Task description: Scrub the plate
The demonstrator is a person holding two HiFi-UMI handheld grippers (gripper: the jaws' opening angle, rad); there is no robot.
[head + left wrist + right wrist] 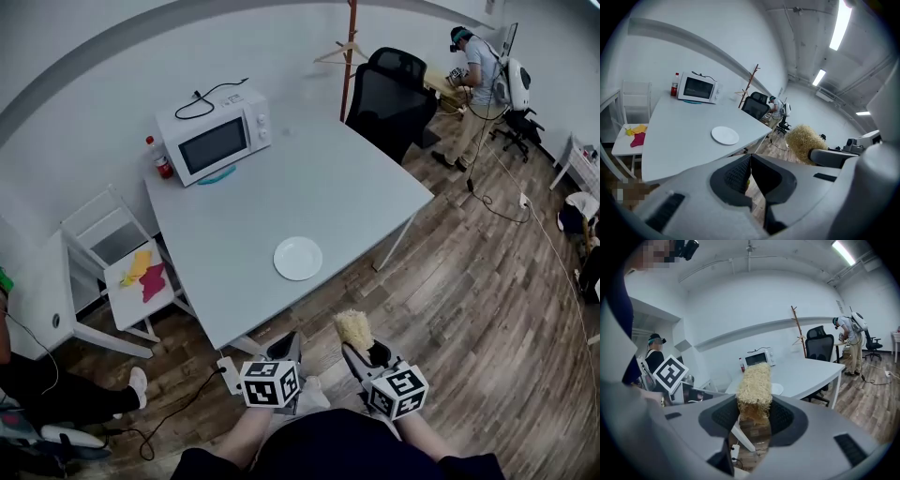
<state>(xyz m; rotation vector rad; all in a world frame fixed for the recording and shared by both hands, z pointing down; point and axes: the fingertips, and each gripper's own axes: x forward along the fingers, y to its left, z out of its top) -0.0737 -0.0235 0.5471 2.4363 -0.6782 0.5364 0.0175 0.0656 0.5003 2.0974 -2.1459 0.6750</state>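
Note:
A round white plate [298, 258] lies near the front edge of the white table [234, 220]; it also shows in the left gripper view as the plate [725, 135]. Both grippers hang below the table's front corner, well short of the plate. My left gripper [288, 349] is shut with nothing between its jaws, as the left gripper [749, 161] view confirms. My right gripper [360, 354] is shut on a straw-coloured scrubber [353, 328], and the scrubber [754, 392] stands up between the jaws of the right gripper [753, 413].
A white microwave [216, 136] and a red-capped bottle [160, 157] stand at the table's far left. A white chair [127, 272] with yellow and pink cloths stands left of the table, a black office chair [392, 98] behind it. Another person [478, 80] stands at the back right.

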